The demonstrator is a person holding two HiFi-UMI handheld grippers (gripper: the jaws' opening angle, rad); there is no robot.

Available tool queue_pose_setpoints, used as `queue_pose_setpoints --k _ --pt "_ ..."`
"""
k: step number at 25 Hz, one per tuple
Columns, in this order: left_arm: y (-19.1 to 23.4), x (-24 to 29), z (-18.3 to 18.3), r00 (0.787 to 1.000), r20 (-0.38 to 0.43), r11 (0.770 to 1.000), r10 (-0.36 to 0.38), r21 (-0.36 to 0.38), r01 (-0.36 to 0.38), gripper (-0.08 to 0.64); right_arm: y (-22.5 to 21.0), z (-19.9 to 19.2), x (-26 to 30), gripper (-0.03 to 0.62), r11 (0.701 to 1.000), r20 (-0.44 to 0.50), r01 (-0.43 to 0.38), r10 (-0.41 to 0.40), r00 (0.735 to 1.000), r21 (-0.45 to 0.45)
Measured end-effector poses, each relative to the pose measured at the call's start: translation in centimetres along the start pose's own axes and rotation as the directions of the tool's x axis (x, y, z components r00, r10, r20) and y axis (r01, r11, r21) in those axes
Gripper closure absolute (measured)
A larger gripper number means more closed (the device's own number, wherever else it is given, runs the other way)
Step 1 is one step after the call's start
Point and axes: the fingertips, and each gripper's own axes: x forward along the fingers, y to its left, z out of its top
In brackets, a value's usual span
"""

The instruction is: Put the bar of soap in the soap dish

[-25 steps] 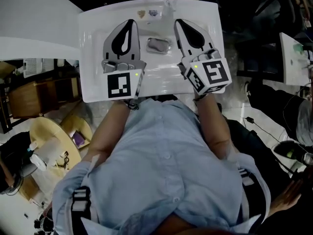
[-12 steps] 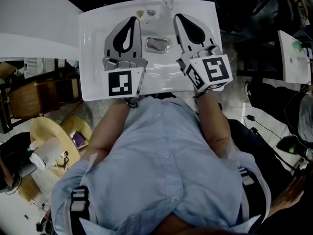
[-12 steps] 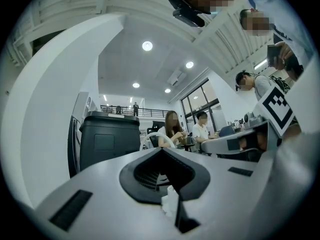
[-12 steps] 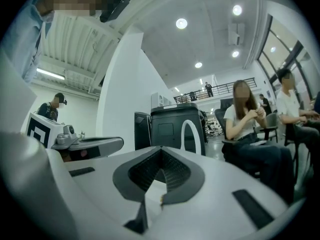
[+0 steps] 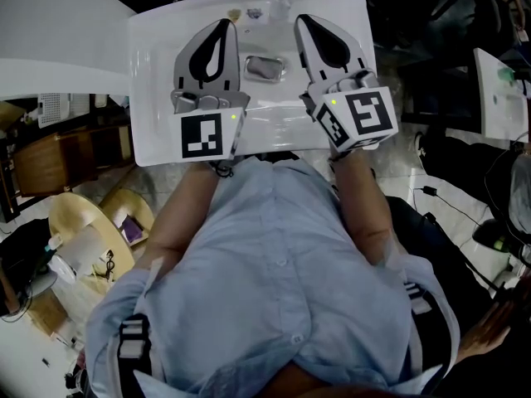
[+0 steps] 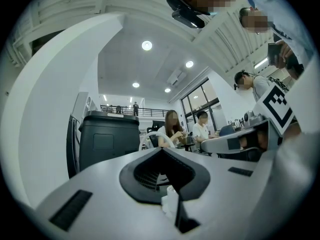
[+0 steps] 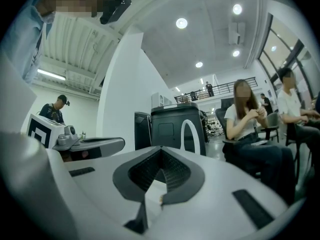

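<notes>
White sink [image 5: 153, 98]; pale blue shirt [image 5: 274, 280]; grey left gripper [image 5: 222, 30].

No legible words, brands or numbers, only black-and-white square coded patterns [image 5: 202, 136] on the white cubes [image 5: 362, 116] of the left gripper [image 5: 221, 30] and right gripper [image 5: 304, 21]

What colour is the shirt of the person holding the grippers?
The shirt is light blue; the head view shows it best.
</notes>
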Motion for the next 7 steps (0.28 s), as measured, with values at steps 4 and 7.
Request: queue_pose_setpoints --k 4,7 --pt "-0.11 0.28 0.17 1.000 0.001 1.000 0.003 0.001 -0.003 0.551 -0.31 0.08 0.02 0.588 1.000 -0.005 0.001 -0.001 1.000 0.003" --pt "-0.30 0.74 0.18 1.000 0.003 1.000 0.006 0.008 -0.006 0.551 -0.82 0.14 0.10 0.588 1.000 -0.001 -0.003 0.003 1.000 -0.005"
